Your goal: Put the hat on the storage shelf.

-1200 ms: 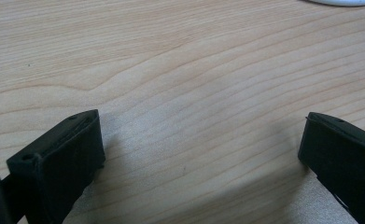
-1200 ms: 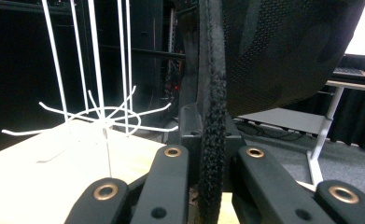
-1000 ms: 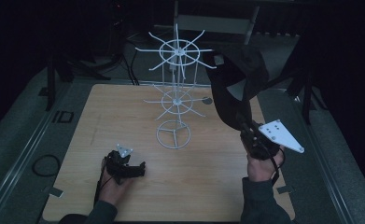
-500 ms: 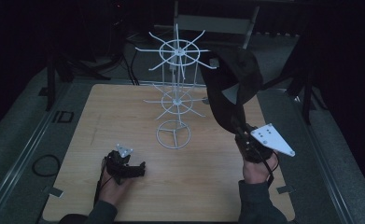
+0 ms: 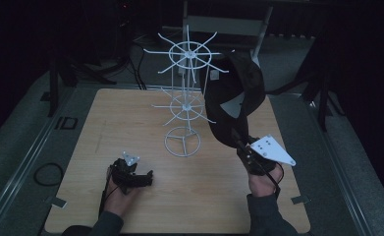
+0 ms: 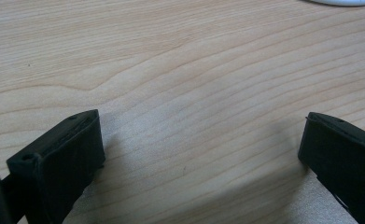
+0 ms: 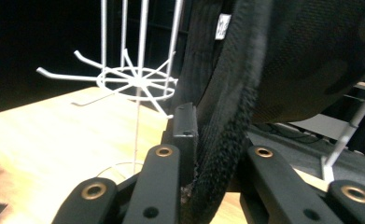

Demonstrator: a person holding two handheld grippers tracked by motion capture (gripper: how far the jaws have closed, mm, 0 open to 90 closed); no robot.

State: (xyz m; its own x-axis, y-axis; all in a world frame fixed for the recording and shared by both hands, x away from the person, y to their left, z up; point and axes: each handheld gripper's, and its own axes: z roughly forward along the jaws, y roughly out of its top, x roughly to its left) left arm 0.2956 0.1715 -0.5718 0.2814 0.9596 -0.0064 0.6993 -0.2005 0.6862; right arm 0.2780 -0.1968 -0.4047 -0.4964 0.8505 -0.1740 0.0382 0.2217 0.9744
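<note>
Your right tool [image 5: 239,143] is clamped on the edge of a dark cap [image 5: 233,96], with the thick fabric band pinched between its jaws, as the right gripper view shows close up [image 7: 203,154]. You hold the cap raised off the tabletop [image 5: 130,113], hanging over the right half toward the far edge, just beside the white wire rack [image 5: 187,98]. Whether the cap touches the rack's upper ring of prongs cannot be told from the high view. The rack stands upright near the middle of the tabletop, on a round wire base, with two tiers of radiating prongs; its lower tier appears in the right gripper view [image 7: 133,81] to the left of the cap [image 7: 301,60]. Your left tool [image 5: 130,174] rests low near the near-left corner of the tabletop, well apart from the rack. Its jaws stand wide apart with nothing between them, bare wood grain below [image 6: 203,154].
</note>
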